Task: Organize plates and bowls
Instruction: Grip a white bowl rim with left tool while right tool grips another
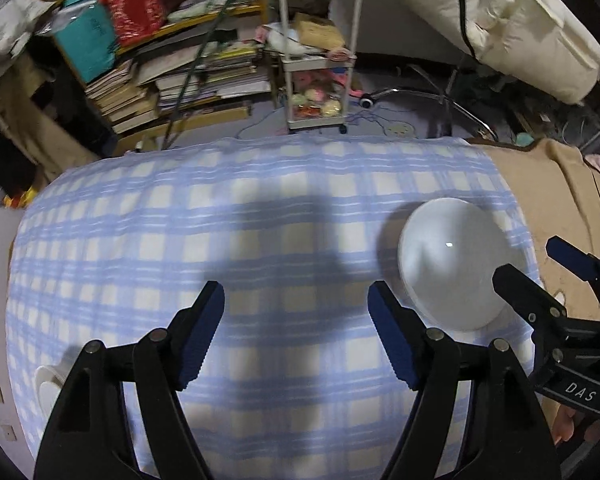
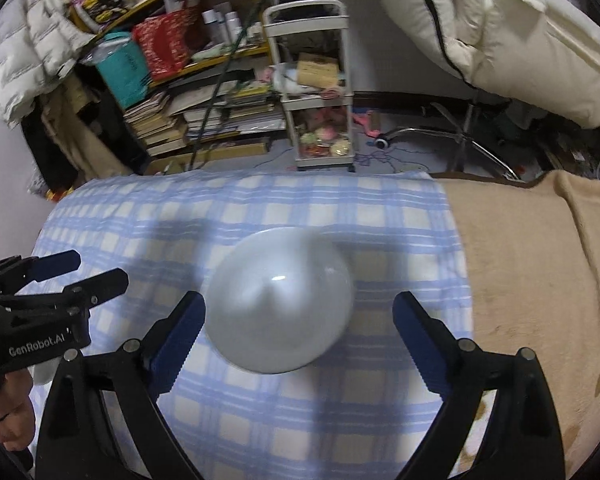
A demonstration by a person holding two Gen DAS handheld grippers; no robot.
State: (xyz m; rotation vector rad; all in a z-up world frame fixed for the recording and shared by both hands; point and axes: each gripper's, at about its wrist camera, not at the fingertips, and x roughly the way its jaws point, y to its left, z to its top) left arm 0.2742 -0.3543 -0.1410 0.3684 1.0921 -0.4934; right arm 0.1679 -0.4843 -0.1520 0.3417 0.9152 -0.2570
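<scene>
A round white bowl point(image 2: 280, 300) rests on the blue checked cloth point(image 2: 260, 420), blurred by motion. My right gripper point(image 2: 300, 300) is open above it. The bowl lies between its blue-padded fingers; the left pad is close to the rim and the right pad stands well clear. In the left wrist view the same bowl point(image 1: 460, 268) sits to the right of my left gripper point(image 1: 296, 296), which is open over bare cloth with nothing between its fingers. The right gripper point(image 1: 540, 264) shows at that view's right edge. The left gripper point(image 2: 98, 268) appears at the left of the right wrist view.
A white object point(image 1: 46, 384) peeks out behind the left finger at the cloth's near left. A tan blanket point(image 2: 540, 280) adjoins the cloth on the right. Beyond the far edge stand a white trolley point(image 2: 320, 100), stacked books point(image 2: 204, 116) and an office chair point(image 2: 500, 40).
</scene>
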